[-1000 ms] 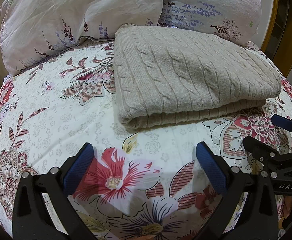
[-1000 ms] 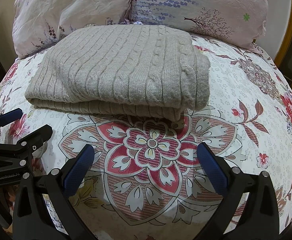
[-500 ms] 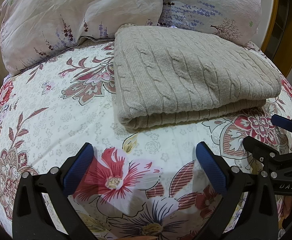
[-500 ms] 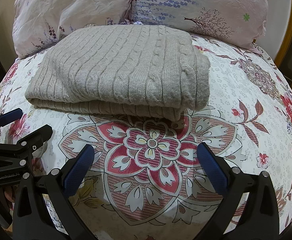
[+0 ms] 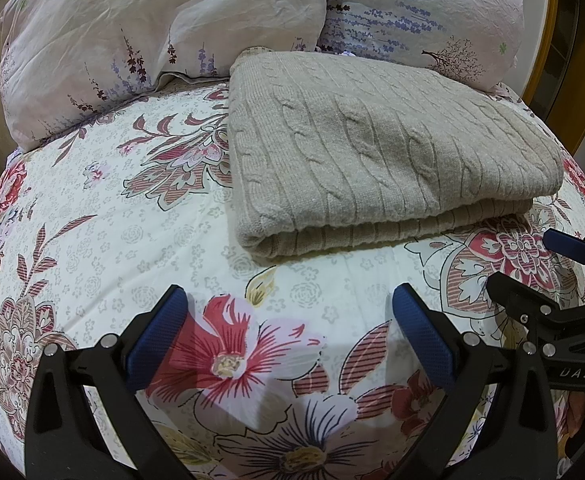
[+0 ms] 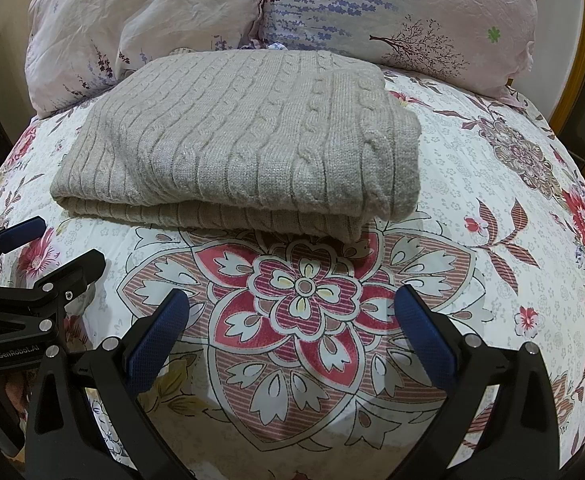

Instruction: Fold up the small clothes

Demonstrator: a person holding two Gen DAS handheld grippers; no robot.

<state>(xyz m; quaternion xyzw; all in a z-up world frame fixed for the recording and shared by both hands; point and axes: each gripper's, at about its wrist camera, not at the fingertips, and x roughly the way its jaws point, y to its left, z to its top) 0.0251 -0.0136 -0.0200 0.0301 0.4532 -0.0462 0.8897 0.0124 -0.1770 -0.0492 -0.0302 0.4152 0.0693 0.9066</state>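
Clearly legible, "GenRobot.AI" marks the left gripper (image 6: 24, 256); the right gripper (image 5: 540, 264) shows only "DAS", partly cut off. Both jaws gape wide, empty, near the folded sweater (image 6: 244, 148).

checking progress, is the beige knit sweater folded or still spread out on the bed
Folded. The sweater lies as a compact rectangle, with a second layer showing under its near edge. Both grippers, left and right, are open and clear of it.

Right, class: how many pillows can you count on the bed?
2. One pillow lies at the left of the bedhead, the other pillow at the right, both behind the folded sweater. More may sit out of frame.
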